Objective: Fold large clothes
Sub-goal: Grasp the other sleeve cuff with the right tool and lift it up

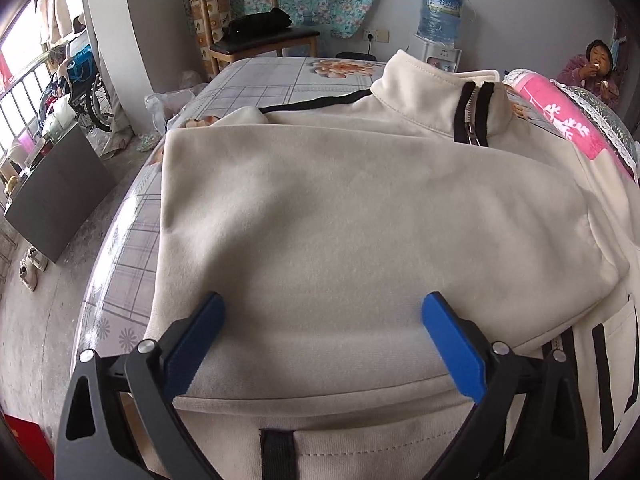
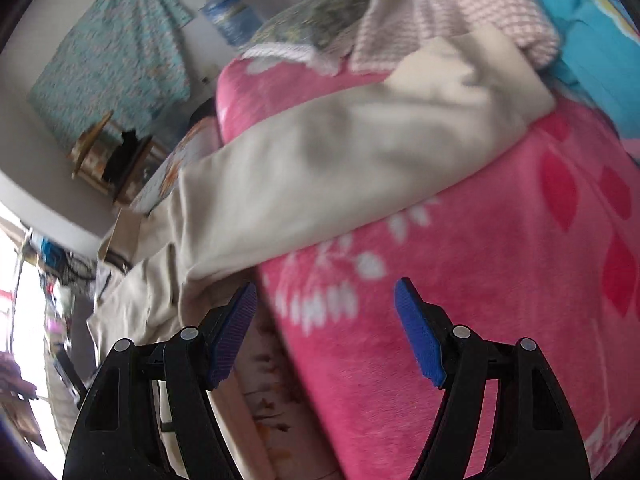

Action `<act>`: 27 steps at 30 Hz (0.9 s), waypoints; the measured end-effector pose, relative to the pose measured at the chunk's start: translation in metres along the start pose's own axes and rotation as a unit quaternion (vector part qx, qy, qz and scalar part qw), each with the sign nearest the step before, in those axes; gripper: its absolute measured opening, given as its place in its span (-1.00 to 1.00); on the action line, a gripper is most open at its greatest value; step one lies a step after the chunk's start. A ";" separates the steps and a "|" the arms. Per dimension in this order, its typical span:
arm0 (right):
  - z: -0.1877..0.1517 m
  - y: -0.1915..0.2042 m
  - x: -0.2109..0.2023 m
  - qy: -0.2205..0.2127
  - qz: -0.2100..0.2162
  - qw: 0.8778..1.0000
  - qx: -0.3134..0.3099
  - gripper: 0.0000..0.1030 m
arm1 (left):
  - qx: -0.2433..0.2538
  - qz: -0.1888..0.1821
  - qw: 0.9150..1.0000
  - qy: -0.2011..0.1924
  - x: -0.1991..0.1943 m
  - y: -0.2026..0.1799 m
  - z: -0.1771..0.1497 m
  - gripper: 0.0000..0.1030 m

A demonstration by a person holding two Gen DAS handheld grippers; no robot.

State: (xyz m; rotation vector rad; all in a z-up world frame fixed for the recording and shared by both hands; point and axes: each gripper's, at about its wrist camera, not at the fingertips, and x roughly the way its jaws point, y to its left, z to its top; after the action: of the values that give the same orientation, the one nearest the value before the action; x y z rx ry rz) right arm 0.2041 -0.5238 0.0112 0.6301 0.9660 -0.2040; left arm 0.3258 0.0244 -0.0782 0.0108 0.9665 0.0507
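Observation:
A cream zip-up jacket (image 1: 360, 208) with black trim lies on the bed, its left side folded over the front and its collar (image 1: 436, 88) at the far end. My left gripper (image 1: 324, 308) is open and empty, just above the folded part near the hem. In the blurred right wrist view a cream sleeve (image 2: 340, 168) of the jacket lies stretched over a pink blanket (image 2: 500, 280). My right gripper (image 2: 326, 300) is open and empty, over the blanket's edge just below the sleeve.
The bed has a checked floral sheet (image 1: 132, 240). The pink blanket (image 1: 560, 120) and pillows sit at the jacket's right. A dark cabinet (image 1: 56, 196) stands on the floor to the left. A chair (image 1: 256, 40), a water dispenser (image 1: 440, 20) and a seated person (image 1: 592, 68) are beyond the bed.

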 end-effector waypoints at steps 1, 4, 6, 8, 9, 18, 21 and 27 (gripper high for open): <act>0.010 -0.014 -0.004 -0.010 -0.001 1.000 0.023 0.33 | 0.000 0.000 1.000 0.000 0.000 0.000 0.000 0.89; 0.036 -0.057 -0.008 -0.037 0.008 0.994 0.101 0.33 | 0.000 0.001 1.000 -0.002 -0.002 0.000 -0.001 0.89; 0.051 -0.079 -0.006 -0.049 0.013 0.988 0.146 0.25 | 0.000 0.001 1.000 -0.003 -0.002 0.001 -0.002 0.89; 0.063 -0.095 -0.001 -0.059 0.013 0.983 0.174 0.20 | 0.000 0.001 1.000 -0.003 -0.002 0.000 -0.002 0.89; 0.069 -0.100 0.003 -0.064 0.012 0.981 0.184 0.18 | 0.000 0.001 1.000 -0.003 -0.002 0.000 -0.002 0.89; 0.093 -0.140 0.043 -0.086 0.002 0.960 0.268 -0.14 | -0.001 0.000 1.000 -0.004 -0.003 0.002 -0.003 0.89; 0.090 -0.143 0.046 -0.098 -0.003 0.958 0.271 -0.33 | 0.000 0.000 1.000 -0.004 -0.003 0.002 -0.003 0.89; 0.087 -0.132 0.027 -0.131 0.000 0.960 0.248 -0.78 | 0.000 0.000 1.000 -0.004 -0.003 0.001 -0.003 0.89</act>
State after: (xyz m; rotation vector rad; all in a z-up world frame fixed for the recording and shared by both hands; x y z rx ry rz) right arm 0.2236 -0.6775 -0.0294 1.0341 0.6566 -0.5273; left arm 0.3220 0.0257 -0.0773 0.0106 0.9592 0.0518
